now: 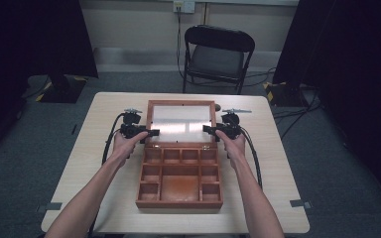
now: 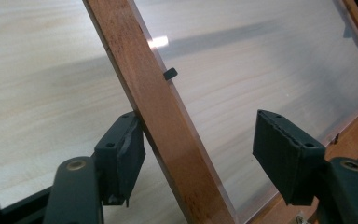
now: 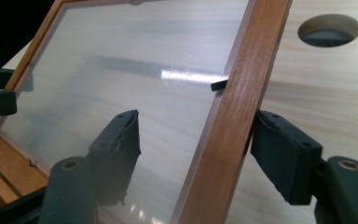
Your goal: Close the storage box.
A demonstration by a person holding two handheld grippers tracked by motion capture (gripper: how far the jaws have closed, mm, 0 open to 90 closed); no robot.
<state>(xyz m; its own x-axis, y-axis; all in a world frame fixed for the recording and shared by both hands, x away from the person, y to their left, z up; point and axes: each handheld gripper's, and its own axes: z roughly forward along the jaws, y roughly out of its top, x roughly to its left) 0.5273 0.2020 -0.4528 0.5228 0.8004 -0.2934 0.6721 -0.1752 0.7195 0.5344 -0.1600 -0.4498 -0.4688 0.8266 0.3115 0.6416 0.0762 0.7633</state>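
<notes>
Wooden, reddish-brown compartment box (image 1: 179, 176) sits mid-surface, its clear-panelled hinged lid (image 1: 181, 121) raised. We see our left tongs (image 2: 200, 158) and right tongs (image 3: 196, 154) straddling the lid's side rails, jaws apart, one pad touching each.

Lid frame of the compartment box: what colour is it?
Reddish-brown wood, the lid frame around a clear panel; the right gripper view shows it best.
</notes>
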